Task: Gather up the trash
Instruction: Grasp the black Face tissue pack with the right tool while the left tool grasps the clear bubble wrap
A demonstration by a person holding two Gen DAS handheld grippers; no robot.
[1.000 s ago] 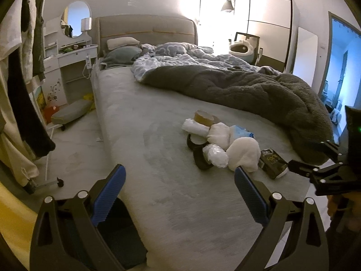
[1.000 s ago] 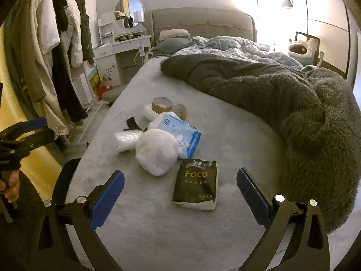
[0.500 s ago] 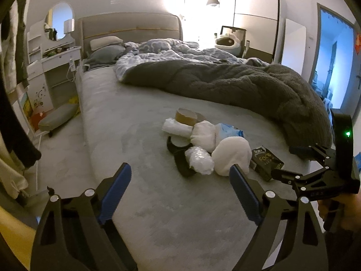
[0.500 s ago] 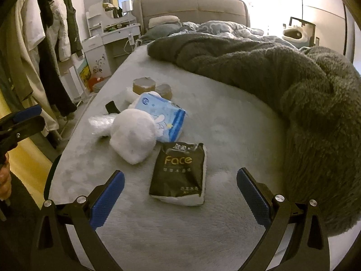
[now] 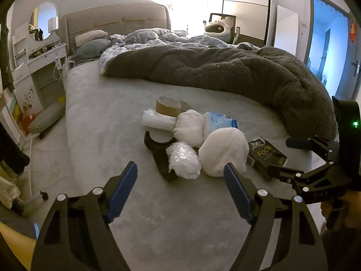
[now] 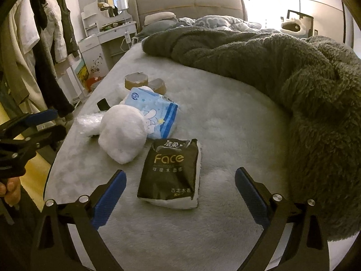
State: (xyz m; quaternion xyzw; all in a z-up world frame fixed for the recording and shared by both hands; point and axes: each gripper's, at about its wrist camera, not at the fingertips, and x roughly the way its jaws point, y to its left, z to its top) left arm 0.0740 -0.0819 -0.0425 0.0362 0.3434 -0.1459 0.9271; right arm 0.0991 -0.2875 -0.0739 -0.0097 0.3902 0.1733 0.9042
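Note:
A pile of trash lies on the grey bed. It holds a black "Face" tissue pack, a blue-and-white wipes pack, a white fluffy ball, a crumpled clear plastic wad, brown tape rolls and a black strap. My left gripper is open, just short of the plastic wad. My right gripper is open, its fingers either side of the near end of the "Face" pack.
A dark fuzzy blanket covers the right and far part of the bed. A white dresser with a round mirror stands on the left. Hanging clothes are beside it. A doorway is on the right.
Both grippers have moved forward toward the pile. The trash looks larger and nearer in both views. Both stayed open and nothing was taken hold of.

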